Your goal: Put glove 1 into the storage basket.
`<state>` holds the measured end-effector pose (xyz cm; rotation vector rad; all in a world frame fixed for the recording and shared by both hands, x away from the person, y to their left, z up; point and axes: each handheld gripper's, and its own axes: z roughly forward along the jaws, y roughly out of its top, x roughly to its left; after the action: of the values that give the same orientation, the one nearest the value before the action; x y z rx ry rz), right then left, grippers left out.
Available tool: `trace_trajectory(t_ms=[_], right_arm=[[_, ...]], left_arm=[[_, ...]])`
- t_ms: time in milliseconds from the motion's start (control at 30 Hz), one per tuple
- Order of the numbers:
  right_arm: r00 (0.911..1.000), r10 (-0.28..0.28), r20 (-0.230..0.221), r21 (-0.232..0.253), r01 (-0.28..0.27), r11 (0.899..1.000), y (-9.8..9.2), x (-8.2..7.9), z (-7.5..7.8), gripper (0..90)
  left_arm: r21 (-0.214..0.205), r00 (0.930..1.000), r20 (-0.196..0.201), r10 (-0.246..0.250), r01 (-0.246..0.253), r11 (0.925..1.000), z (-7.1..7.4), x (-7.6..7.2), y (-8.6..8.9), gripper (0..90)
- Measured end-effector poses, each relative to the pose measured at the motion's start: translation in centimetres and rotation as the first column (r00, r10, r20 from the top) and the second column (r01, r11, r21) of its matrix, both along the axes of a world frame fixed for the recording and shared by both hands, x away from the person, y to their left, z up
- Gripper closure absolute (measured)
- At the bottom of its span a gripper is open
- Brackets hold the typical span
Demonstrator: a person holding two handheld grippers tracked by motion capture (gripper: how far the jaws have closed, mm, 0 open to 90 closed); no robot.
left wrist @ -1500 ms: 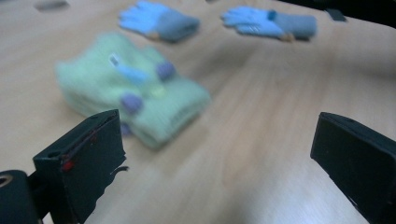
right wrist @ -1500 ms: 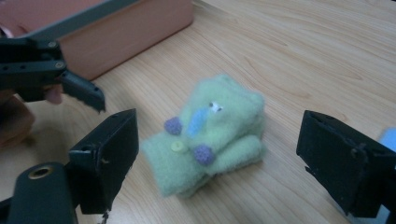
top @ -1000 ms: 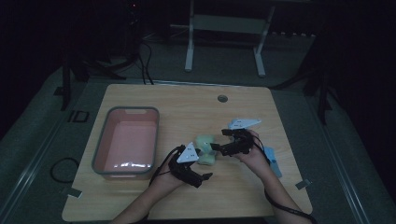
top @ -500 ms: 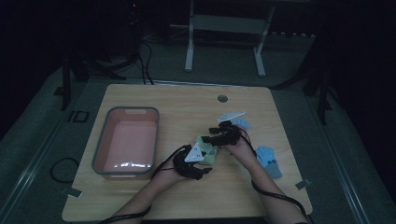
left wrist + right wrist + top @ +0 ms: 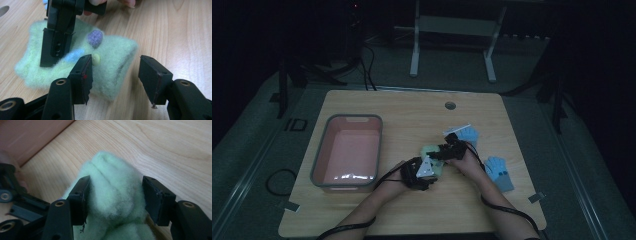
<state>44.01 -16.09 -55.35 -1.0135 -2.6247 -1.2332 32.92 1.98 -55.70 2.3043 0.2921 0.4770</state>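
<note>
Dim table point(image 5: 412, 107); fuzzy green cloth point(image 5: 432, 151) partly hidden.

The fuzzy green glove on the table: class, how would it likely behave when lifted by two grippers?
The fuzzy green glove looks like soft fleece and bunches between the right gripper jaws, so it will probably droop, not stay flat. It seems light for its size. The fluffy pile should grip well, so slipping looks unlikely.
</note>
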Motion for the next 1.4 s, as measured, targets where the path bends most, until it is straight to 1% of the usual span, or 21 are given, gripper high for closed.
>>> trace_trajectory(t_ms=[67, 100, 133, 167, 200, 233, 267, 300, 367, 400, 433, 467, 500, 600, 733, 833, 867, 1033, 1133, 1300, 1400], right_arm=[[0.9999, 0.006, -0.012, 0.012, -0.005, 1.0, -0.2, 0.1, -0.1, 46.5], [0.9999, 0.006, -0.012, 0.012, -0.005, 1.0, -0.2, 0.1, -0.1, 46.5], [0.9999, 0.01, -0.009, 0.012, -0.01, 1.0, -0.2, 0.1, -0.2, 48.6], [0.9998, 0.015, -0.01, 0.01, -0.015, 1.0, -0.2, 0.0, -0.2, 49.8], [0.9998, 0.015, -0.01, 0.01, -0.015, 1.0, -0.2, 0.0, -0.2, 49.8], [0.9998, 0.012, -0.017, 0.024, -0.012, 1.0, -0.2, -0.1, -0.3, 55.1], [0.9998, 0.009, -0.019, 0.024, -0.009, 1.0, -0.2, -0.1, -0.3, 56.8], [0.9998, 0.009, -0.019, 0.024, -0.009, 1.0, -0.2, -0.1, -0.3, 56.8], [0.9996, 0.005, -0.029, 0.031, -0.004, 0.999, -0.1, -0.3, -0.3, 60.3], [0.9999, -0.001, -0.016, 0.025, 0.002, 1.0, -0.1, -0.4, 0.0, 64.9], [0.9999, -0.006, -0.012, 0.027, 0.006, 1.0, -0.1, -0.5, 0.2, 66.8], [0.9999, -0.006, -0.012, 0.027, 0.006, 1.0, -0.1, -0.5, 0.2, 66.8], [0.9998, -0.014, -0.014, 0.033, 0.014, 0.999, -0.1, -0.7, 0.6, 70.2], [0.9998, -0.007, -0.018, 0.04, 0.008, 0.999, 0.0, -0.8, 1.1, 72.3], [1.0, 0.004, -0.008, 0.027, -0.004, 1.0, 0.2, -1.3, 2.2, 73.7], [1.0, 0.002, -0.005, 0.041, -0.002, 0.999, 0.1, -1.4, 2.6, 73.8], [0.9999, 0.008, -0.008, 0.062, -0.007, 0.998, 0.1, -1.5, 3.1, 74.0], [0.9998, 0.013, 0.012, 0.07, -0.014, 0.997, 0.3, -2.0, 4.6, 74.1], [0.9996, 0.02, 0.02, 0.085, -0.021, 0.996, 0.6, -2.1, 5.7, 74.2], [0.9987, 0.026, 0.043, 0.096, -0.03, 0.995, 1.7, -2.2, 7.3, 74.3], [0.9982, 0.035, 0.048, 0.105, -0.04, 0.994, 2.7, -2.2, 8.3, 74.3]], left_arm=[[0.027, 0.9993, 0.036, 0.007, -0.008, 0.9996, -0.3, -0.2, -0.4, 45.8], [0.027, 0.9993, 0.036, 0.007, -0.008, 0.9996, -0.3, -0.2, -0.4, 46.6], [0.04, 0.9986, 0.053, 0.01, -0.012, 0.9991, -0.4, -0.2, -0.5, 46.6], [0.045, 0.9978, 0.065, 0.013, -0.016, 0.9989, -0.4, -0.2, -0.6, 49.3], [0.045, 0.9978, 0.065, 0.013, -0.016, 0.9989, -0.4, -0.2, -0.6, 51.3], [0.053, 0.9957, 0.086, 0.035, -0.039, 0.9978, -0.4, -0.1, -0.6, 59.3], [0.053, 0.9957, 0.086, 0.035, -0.039, 0.9978, -0.4, -0.1, -0.6, 63.9], [0.048, 0.9962, 0.078, 0.038, -0.042, 0.998, -0.3, 0.1, -0.6, 63.9], [0.047, 0.9969, 0.064, 0.045, -0.048, 0.9978, 0.0, 0.2, -0.6, 70.6], [0.049, 0.9971, 0.058, 0.05, -0.053, 0.9974, 0.1, 0.2, -0.6, 73.4], [0.049, 0.9981, 0.026, 0.056, -0.057, 0.9972, 0.5, 0.3, -0.6, 74.2], [0.049, 0.9981, 0.026, 0.056, -0.057, 0.9972, 0.5, 0.3, -0.6, 74.7], [0.045, 0.9982, -0.007, 0.059, -0.058, 0.9973, 1.0, 0.5, -0.5, 75.1], [0.046, 0.9983, -0.009, 0.057, -0.057, 0.9973, 1.4, 0.5, -0.4, 75.5], [0.037, 0.9981, -0.022, 0.057, -0.056, 0.9977, 2.4, 0.2, -0.3, 76.1], [0.036, 0.9983, -0.012, 0.058, -0.057, 0.9977, 3.5, -0.1, -0.1, 76.1], [0.036, 0.9983, -0.012, 0.058, -0.057, 0.9977, 3.5, -0.1, -0.1, 76.1], [0.05, 0.9986, 0.005, 0.053, -0.053, 0.9973, 5.4, -0.6, 0.3, 76.1], [0.057, 0.9985, 0.013, 0.053, -0.054, 0.9969, 6.6, -0.7, 0.8, 76.1], [0.082, 0.9978, 0.024, 0.061, -0.063, 0.9946, 8.2, -0.9, 1.8, 76.1], [0.096, 0.9971, 0.035, 0.068, -0.071, 0.9929, 9.1, -1.1, 2.6, 76.1]])
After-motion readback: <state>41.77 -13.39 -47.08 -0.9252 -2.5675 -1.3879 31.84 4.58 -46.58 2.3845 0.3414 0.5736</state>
